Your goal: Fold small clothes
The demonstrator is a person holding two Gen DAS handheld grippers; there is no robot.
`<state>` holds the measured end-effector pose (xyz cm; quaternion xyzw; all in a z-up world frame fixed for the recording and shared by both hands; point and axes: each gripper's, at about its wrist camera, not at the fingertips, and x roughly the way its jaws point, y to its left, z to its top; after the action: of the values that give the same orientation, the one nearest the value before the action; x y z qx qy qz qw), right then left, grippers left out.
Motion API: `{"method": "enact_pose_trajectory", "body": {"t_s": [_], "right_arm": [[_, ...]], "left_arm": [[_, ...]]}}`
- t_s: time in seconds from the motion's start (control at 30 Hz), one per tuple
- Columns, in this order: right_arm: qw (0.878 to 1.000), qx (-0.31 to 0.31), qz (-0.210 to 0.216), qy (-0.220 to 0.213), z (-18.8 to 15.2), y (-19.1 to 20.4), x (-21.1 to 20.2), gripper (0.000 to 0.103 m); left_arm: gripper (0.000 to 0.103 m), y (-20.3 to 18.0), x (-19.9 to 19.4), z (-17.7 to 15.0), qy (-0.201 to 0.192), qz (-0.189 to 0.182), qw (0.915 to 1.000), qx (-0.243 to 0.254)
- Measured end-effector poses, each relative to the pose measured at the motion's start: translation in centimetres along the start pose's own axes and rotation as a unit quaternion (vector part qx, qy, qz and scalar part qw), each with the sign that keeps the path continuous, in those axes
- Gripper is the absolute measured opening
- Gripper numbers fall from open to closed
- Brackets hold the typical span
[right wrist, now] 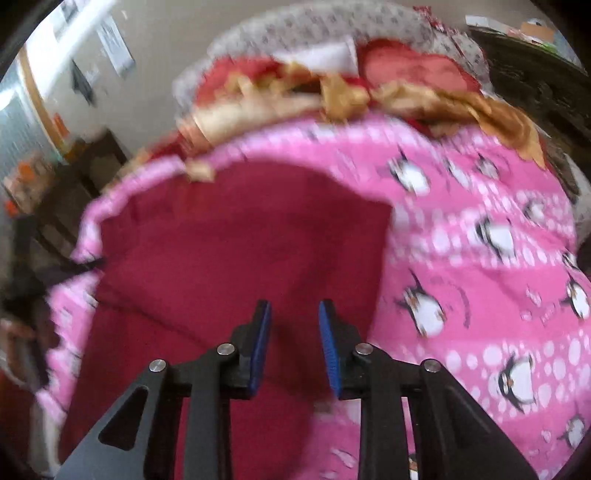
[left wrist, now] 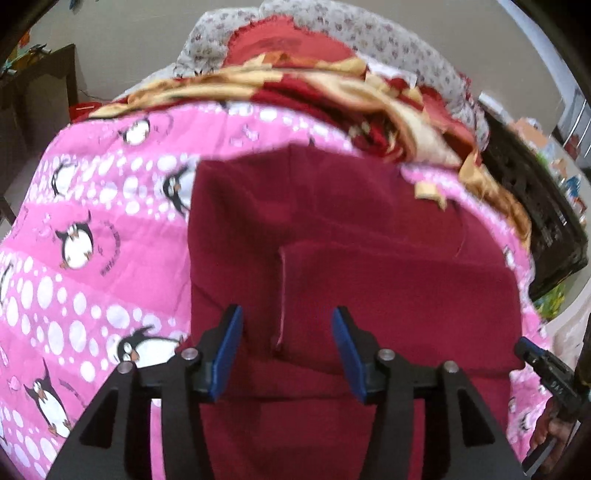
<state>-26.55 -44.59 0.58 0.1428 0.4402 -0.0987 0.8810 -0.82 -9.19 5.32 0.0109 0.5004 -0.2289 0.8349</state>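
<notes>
A dark red small garment [left wrist: 332,229] lies flat on a pink penguin-print sheet [left wrist: 85,221], with one part folded over on its right side [left wrist: 399,302]. My left gripper [left wrist: 287,332] is open and empty above the garment's near part, over the folded edge. The right gripper shows at the lower right of the left wrist view [left wrist: 532,354]. In the right wrist view the same garment [right wrist: 229,251] lies on the sheet [right wrist: 480,258]. My right gripper [right wrist: 294,325] is open and empty above the garment's near right part. That view is blurred.
A heap of red, gold and cream cloth [left wrist: 332,92] lies at the far edge of the sheet, with grey patterned fabric [left wrist: 388,33] behind. A black crate [left wrist: 535,206] stands at the right. Dark furniture [left wrist: 40,92] stands at the far left.
</notes>
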Motion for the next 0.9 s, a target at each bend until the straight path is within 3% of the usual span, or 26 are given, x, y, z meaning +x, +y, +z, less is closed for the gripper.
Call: {"method": "enact_pose_trajectory", "body": {"t_s": [0.17,0.33,0.57,0.73,0.9], "right_arm": [[1.000,0.014,0.002,-0.005,-0.2,-0.6,-0.8,0.047],[0.998,0.002,0.004,-0.061,2.7,0.7,-2.8,0.047],[0.998,0.008,0.007,-0.069,6.8,2.7,1.2,0.047],[0.997,0.018,-0.027,-0.063,7.8,2.4,3.7,0.047],[0.998,0.045,-0.005,-0.053,8.6,1.0,4.5,0.048]], "left_arm": [[0.053,-0.3,1.3,-0.7,0.006,0.016,0.9997,0.019],[0.053,-0.3,0.0,0.2,-0.011,0.007,0.9999,-0.002],[0.054,-0.1,1.4,1.8,-0.008,0.029,0.9994,-0.016],[0.054,0.8,3.0,2.3,0.007,0.035,0.9990,-0.025],[0.057,0.3,3.5,2.2,0.005,0.047,0.9988,-0.011]]}}
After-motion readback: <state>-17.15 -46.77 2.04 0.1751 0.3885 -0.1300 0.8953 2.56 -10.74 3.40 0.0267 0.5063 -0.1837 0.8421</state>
